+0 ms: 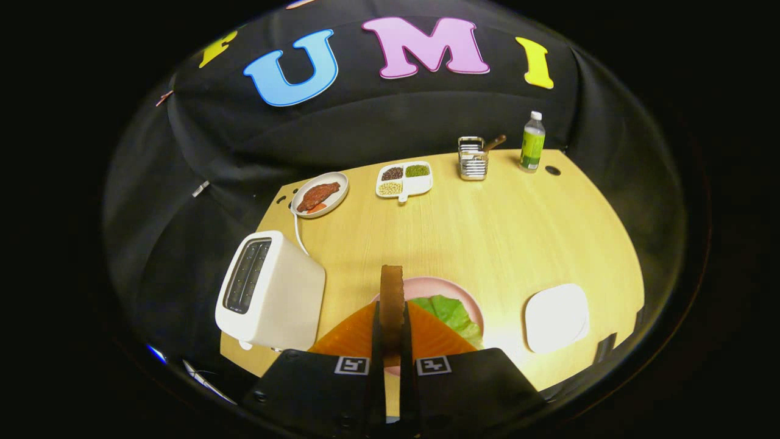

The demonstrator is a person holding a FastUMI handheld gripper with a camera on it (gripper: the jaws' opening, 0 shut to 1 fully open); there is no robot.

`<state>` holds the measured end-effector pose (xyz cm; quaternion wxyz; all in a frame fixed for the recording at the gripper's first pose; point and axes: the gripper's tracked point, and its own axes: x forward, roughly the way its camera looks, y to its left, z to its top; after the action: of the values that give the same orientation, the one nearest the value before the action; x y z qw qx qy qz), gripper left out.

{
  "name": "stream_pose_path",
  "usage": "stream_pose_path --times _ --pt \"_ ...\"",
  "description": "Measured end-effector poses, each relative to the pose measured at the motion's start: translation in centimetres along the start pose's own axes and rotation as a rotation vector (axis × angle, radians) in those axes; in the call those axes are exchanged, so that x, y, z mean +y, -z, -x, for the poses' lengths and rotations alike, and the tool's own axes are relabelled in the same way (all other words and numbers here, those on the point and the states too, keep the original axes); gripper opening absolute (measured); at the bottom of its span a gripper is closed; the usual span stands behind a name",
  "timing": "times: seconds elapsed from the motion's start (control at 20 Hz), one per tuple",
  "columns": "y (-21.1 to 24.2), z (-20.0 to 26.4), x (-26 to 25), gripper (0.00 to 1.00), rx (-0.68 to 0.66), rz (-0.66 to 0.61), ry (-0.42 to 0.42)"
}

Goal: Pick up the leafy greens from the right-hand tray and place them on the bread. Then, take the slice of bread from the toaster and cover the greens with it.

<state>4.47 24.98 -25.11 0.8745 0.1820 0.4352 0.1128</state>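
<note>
Gripper view.

Gripper (391,317): fingers nearly closed, pressing from both sides on a bread slice (392,291) standing upright on edge between them, its top edge rising past the fingertips. Hovering above the pink plate (454,289).

Pink plate: sitting on the table (487,231) just beyond the fingers, partly hidden by them. Carrying greens (452,314), lying flat to the right of the fingers, and under the greens a brown slice (359,338) spreading out on both sides of the fingers.

Toaster (271,292): white, standing at the table's left edge, left of the plate and near it, slots facing up and looking dark; contents of the slots too dim to tell. White cord running from behind it toward the back of the table.

White tray (556,317): lying right of the pink plate, apart from it, showing a bare surface.

Oval dish (320,194): resting far back on the left, holding a reddish-brown piece of food.

Divided dish (403,179): resting far back near the middle, compartments filled with dark, green and pale grains.

Metal rack (473,158): standing far back right of the divided dish, a brown handle sticking out of it.

Bottle (532,142): standing upright in the far right corner, white cap, green label.
</note>
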Motion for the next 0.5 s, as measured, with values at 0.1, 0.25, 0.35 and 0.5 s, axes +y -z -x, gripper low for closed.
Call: stream_pose_path --times 0.1,0.25,0.35,0.5 --pt "1.1 -1.4 -0.4 0.13 0.007 -0.054 -0.022" --pt "1.9 -3.4 -1.1 0.13 -0.007 -0.154 -0.041" --pt "2.9 -4.7 -1.6 0.14 -0.001 -0.196 -0.043" --pt "3.9 -5.8 -3.4 0.14 0.007 -0.248 -0.032"
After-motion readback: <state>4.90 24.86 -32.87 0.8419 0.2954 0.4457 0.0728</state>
